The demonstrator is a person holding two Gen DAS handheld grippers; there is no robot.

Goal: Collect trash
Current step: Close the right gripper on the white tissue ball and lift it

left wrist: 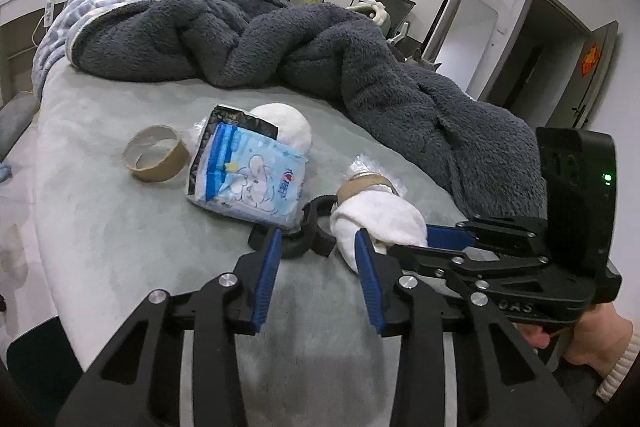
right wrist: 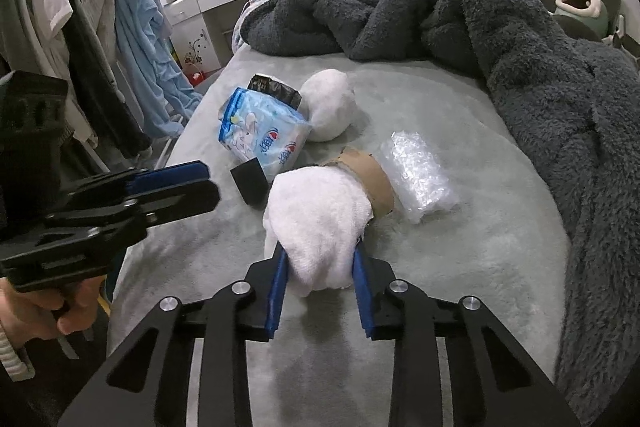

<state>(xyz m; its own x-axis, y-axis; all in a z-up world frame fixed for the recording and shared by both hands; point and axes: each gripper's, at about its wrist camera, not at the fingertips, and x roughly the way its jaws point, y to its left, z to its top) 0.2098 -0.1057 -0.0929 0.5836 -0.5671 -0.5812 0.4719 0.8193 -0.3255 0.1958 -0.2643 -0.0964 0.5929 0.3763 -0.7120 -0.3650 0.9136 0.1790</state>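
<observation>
Your right gripper (right wrist: 320, 279) pinched the white cloth wad (right wrist: 316, 219); your left gripper (left wrist: 316, 267) hung part-open, empty; the cardboard ring (right wrist: 370, 181) around it could slip off

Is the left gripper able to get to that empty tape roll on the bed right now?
Probably yes. The left gripper holds nothing, and bare sheet lies between it and the tape roll; the snack bag sits beside that path, not across it.

Not much to read from where I'm holding my tongs. The blue-and-white snack bag (left wrist: 250, 174) has a round Pepsi-style red, white and blue logo at its 4 o'clock corner, with characters beside it too small to make out. My right gripper's body (left wrist: 520, 307) shows "OAS".
</observation>
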